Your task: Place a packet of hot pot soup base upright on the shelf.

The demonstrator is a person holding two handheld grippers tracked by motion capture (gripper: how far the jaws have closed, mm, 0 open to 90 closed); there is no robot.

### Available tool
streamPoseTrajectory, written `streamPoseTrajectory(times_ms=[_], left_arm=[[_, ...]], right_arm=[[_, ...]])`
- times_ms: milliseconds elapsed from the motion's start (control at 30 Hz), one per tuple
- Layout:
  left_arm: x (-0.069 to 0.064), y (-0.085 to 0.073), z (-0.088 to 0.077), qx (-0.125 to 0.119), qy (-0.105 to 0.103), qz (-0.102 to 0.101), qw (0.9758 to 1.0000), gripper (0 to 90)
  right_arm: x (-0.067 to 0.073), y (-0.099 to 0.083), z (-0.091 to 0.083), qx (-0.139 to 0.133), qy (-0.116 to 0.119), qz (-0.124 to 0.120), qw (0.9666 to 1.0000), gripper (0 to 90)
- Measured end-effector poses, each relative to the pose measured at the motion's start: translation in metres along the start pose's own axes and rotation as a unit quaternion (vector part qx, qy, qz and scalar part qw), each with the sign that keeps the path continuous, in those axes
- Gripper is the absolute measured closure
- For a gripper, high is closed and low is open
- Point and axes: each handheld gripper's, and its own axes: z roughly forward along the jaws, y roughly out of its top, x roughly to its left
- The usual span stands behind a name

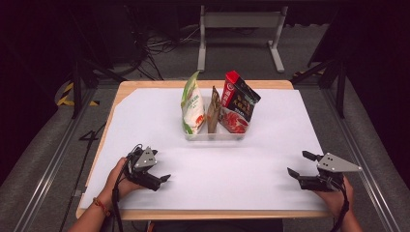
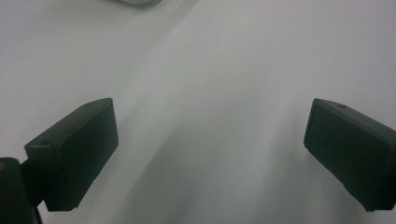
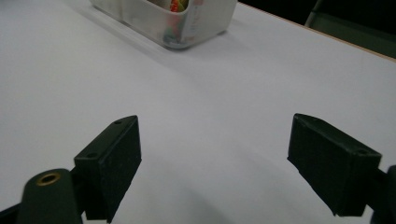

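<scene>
A wooden table (image 1: 123, 92) stands mid-room, its top covered by a white sheet (image 1: 290, 121) that leaves the wood bare along the far edge and left side. The floor (image 1: 43, 159) is grey carpet. Metal rails (image 1: 53, 164) run along it at left and right of the table. Beyond the far edge stands a grey metal frame (image 1: 239, 21), with black cables (image 1: 154, 48) tangled on the floor to its left. Yellow-black tape (image 1: 65, 94) marks the floor at left. The surroundings are dark.
</scene>
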Motion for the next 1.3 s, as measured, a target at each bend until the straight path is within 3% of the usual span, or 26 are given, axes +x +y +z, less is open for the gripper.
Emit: streamPoseTrajectory(times_ms=[167, 667, 900, 1300], left_arm=[[-0.002, -0.003, -0.004, -0.004, 0.001, -0.001, 1.0, 3.6], [0.0, -0.006, -0.007, -0.006, 0.003, -0.003, 1.0, 3.7], [0.0, -0.006, -0.008, -0.007, 0.002, -0.005, 1.0, 3.7], [-0.001, -0.006, -0.007, -0.005, 0.002, -0.006, 1.0, 3.8]], right_arm=[[0.005, 0.005, 0.001, -0.005, 0.0, -0.015, 0.9999, 18.0], [0.009, 0.006, 0.014, 0.012, 0.013, -0.015, 0.9997, 17.8], [0.01, 0.007, 0.014, 0.004, 0.016, -0.009, 0.9998, 17.8], [0.016, 0.011, 0.017, 0.005, 0.028, -0.02, 0.9994, 18.0]])
